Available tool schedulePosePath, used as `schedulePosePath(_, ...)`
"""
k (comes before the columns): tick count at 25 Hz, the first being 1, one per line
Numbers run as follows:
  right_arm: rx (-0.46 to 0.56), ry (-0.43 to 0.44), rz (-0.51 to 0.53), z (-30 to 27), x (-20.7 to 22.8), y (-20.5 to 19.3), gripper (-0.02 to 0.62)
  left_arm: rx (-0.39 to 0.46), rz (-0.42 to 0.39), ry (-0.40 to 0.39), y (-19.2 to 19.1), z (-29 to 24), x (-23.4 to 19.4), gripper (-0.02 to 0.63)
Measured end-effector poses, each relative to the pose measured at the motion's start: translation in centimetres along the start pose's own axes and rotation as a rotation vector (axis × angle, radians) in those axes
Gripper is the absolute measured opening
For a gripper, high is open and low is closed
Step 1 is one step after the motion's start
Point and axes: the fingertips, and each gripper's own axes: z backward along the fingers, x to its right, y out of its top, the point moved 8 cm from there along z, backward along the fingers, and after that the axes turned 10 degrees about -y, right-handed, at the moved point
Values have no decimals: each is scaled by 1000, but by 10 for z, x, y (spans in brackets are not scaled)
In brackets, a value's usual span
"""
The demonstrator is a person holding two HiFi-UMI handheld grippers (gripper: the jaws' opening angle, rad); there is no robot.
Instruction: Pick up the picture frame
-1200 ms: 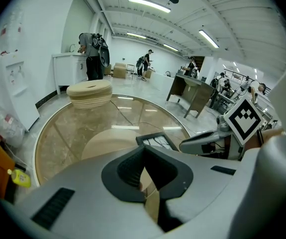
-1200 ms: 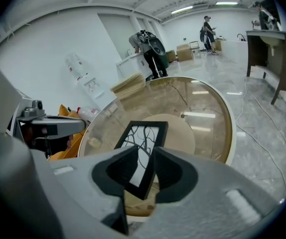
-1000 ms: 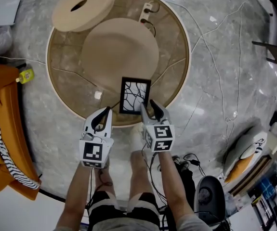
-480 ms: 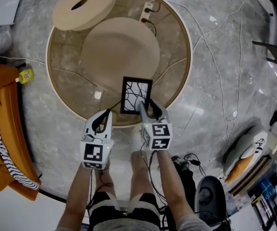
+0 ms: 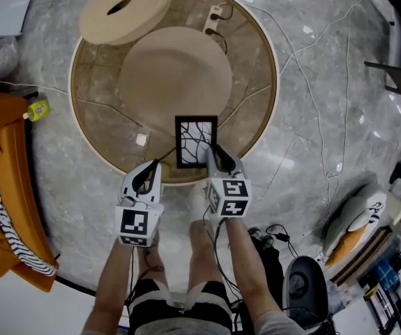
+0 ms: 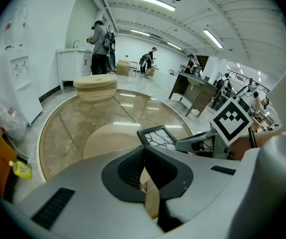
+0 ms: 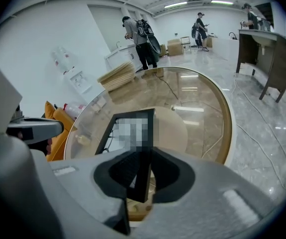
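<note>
- Round glass-topped table [image 5: 266, 82] on grey marble floor [image 5: 326, 103]; white hall with ceiling strip lights beyond.
- Stack of round boards [image 5: 125, 7] at far left rim.
- Picture frame [image 5: 196, 142] at near rim: black, long axis near to far, branch print facing up.
- Right gripper [image 5: 215, 156]: just closed in, clamped on frame's right edge.
- Left gripper [image 5: 153, 167]: pressed together, empty, just left of frame.
</note>
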Motion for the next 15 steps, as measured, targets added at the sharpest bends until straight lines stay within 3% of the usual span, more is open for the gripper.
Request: schedulePosePath(15,43,4,-2,26,-1,12,64,29,-34,14,20,16,1,18)
